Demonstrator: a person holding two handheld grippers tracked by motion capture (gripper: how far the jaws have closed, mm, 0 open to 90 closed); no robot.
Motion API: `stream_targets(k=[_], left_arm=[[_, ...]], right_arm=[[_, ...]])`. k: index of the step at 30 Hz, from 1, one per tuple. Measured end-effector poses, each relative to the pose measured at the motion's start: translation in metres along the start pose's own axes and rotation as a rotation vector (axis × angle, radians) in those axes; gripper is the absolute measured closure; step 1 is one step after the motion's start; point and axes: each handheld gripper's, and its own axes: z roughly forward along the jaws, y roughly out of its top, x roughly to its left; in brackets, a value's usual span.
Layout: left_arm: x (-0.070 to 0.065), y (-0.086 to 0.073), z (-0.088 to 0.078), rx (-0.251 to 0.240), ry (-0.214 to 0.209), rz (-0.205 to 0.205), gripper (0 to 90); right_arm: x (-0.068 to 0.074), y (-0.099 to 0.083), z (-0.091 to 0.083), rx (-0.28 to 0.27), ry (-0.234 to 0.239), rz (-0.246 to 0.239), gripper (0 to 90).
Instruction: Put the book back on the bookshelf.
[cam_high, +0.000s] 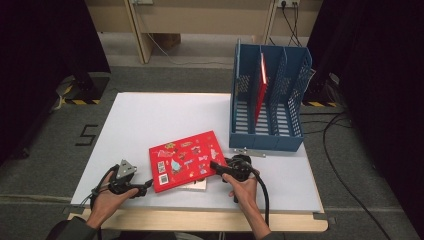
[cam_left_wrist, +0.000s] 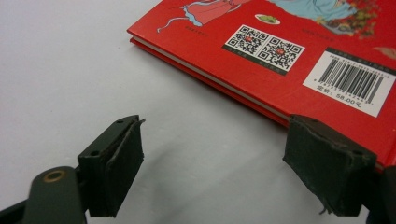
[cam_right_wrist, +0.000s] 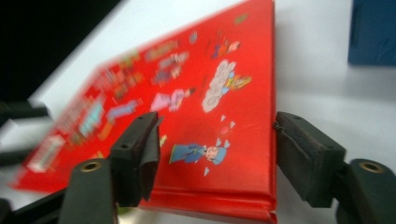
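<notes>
A red picture book (cam_high: 184, 160) lies face up near the table's front edge, partly on top of a thin white item (cam_high: 196, 185). My left gripper (cam_high: 145, 186) sits at the book's left front corner. In the left gripper view it is open (cam_left_wrist: 212, 140), its right pad (cam_left_wrist: 327, 163) just at the edge of the book (cam_left_wrist: 280, 60) near the barcode. My right gripper (cam_high: 216, 166) is at the book's right side. In the right gripper view it is open (cam_right_wrist: 217, 135), with its jaws standing to either side of a corner of the red cover (cam_right_wrist: 187, 93).
A blue file rack (cam_high: 266, 139) with upright dividers stands at the table's back right, and a second red book (cam_high: 259, 95) leans inside it. White tabletop (cam_high: 150, 115) stretches behind and left of the lying book. Cables lie on the floor at right.
</notes>
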Motion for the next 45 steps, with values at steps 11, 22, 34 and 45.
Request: stream_targets(k=[11,22,34,45], left_arm=[[-0.002,-0.001,0.003,0.015,0.010,0.012,19.1],[-0.006,0.000,0.004,0.013,0.023,0.034,18.5],[-0.006,0.000,0.005,0.009,0.021,0.037,17.6],[-0.005,0.000,0.005,0.006,0.011,0.029,17.4]], right_arm=[[0.012,0.015,-0.016,-0.141,0.108,0.091,44.3],[0.053,0.026,-0.004,-0.156,0.178,0.026,56.9],[0.083,0.040,0.000,-0.205,0.165,-0.098,64.1],[0.114,0.044,0.023,-0.187,0.144,-0.171,62.4]])
